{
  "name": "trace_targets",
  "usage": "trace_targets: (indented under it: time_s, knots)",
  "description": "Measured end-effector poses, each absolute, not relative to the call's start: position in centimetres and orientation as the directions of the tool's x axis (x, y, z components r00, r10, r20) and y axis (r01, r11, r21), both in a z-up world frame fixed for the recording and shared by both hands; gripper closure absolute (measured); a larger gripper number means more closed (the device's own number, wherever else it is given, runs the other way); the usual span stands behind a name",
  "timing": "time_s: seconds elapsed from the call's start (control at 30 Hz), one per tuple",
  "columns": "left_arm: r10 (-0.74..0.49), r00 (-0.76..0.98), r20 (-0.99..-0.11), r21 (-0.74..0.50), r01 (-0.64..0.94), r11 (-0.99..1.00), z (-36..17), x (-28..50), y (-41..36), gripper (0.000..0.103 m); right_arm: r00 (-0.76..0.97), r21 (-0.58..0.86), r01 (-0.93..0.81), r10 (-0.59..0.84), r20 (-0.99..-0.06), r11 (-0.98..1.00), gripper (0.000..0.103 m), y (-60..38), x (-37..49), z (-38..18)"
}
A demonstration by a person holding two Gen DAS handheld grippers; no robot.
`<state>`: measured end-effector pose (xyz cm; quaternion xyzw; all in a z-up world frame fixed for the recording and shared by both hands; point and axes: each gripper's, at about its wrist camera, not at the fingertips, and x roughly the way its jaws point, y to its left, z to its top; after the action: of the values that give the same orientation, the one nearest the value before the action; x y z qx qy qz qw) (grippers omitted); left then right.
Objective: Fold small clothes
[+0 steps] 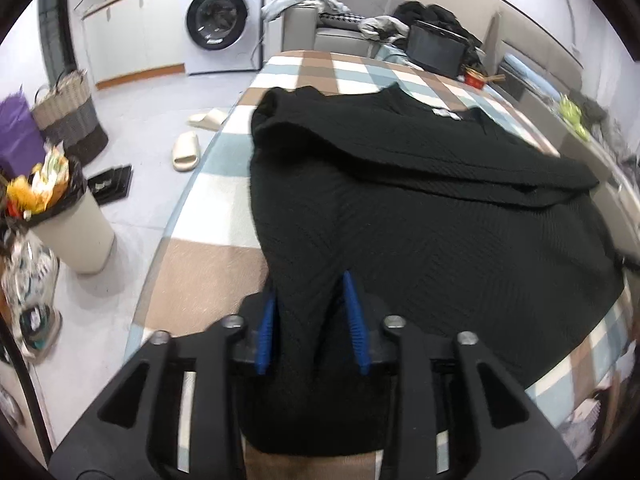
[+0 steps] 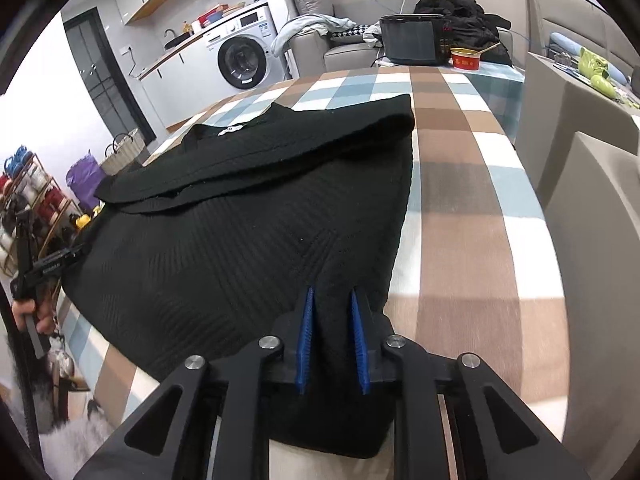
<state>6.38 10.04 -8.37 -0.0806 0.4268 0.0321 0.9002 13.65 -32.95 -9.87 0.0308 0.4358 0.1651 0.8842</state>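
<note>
A black ribbed knit top (image 1: pixel 420 208) lies spread on the checked tablecloth (image 1: pixel 208 256), its sleeves folded across the chest and a white neck label (image 1: pixel 446 113) at the far end. My left gripper (image 1: pixel 310 284) is shut on the near left corner of its hem. In the right wrist view the same top (image 2: pixel 240 240) fills the middle, and my right gripper (image 2: pixel 332 296) is shut on the near right corner of the hem. The left gripper's body (image 2: pixel 44 268) and the hand holding it show at the left edge.
A black appliance (image 2: pixel 412 40) and a red bowl (image 2: pixel 466 58) stand at the table's far end. A bin (image 1: pixel 72 224), a basket (image 1: pixel 72 116) and slippers (image 1: pixel 186 152) are on the floor left of the table. A grey sofa (image 2: pixel 592 184) lies to the right.
</note>
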Motion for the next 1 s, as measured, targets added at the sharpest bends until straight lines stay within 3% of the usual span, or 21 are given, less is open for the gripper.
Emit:
trace_targets:
  time_s: [0.1,0.2,0.3,0.37,0.63,0.7,0.77,1.0]
  knots:
    - [-0.034,0.667,-0.744,-0.201,-0.175,0.964,-7.0,6.2,11.7,0.054,0.587,0.203,-0.245,0.312,-0.747,0.948,0.078,-33.5,13.6,-8.9]
    - [-0.036,0.71,-0.703,-0.252,-0.202,0.946,-5.6,6.4,12.9,0.048,0.644,0.253,-0.21,0.329,-0.691,0.944,0.061,-34.3,13.9,-7.2]
    - [-0.02,0.745,-0.666,-0.273,-0.219,0.937,-4.3,7.3,13.5,0.037,0.657,0.338,-0.212,0.39,-0.646,0.917,0.051,-34.6,14.8,-5.9]
    - [-0.01,0.748,-0.664,-0.262,-0.22,0.94,-3.9,8.8,13.6,0.037,0.649,0.381,-0.222,0.428,-0.629,0.897,0.041,-34.2,15.8,-5.4]
    - [0.016,0.696,-0.718,-0.207,-0.236,0.949,-4.5,15.8,14.1,0.037,0.588,0.446,-0.224,0.485,-0.648,0.867,0.037,-32.1,19.0,-6.2]
    - [0.005,0.671,-0.742,-0.209,-0.238,0.948,-5.2,17.1,14.0,0.047,0.575,0.474,-0.205,0.497,-0.649,0.856,0.037,-32.4,19.8,-6.9]
    - [-0.017,0.649,-0.76,-0.215,-0.227,0.95,-5.8,18.1,13.9,0.066,0.569,0.502,-0.174,0.502,-0.651,0.847,0.037,-32.8,20.7,-7.3]
    - [-0.051,0.62,-0.783,-0.236,-0.22,0.946,-7.0,19.8,14.0,0.083,0.591,0.543,-0.106,0.492,-0.639,0.833,0.037,-34.9,23.8,-7.9]
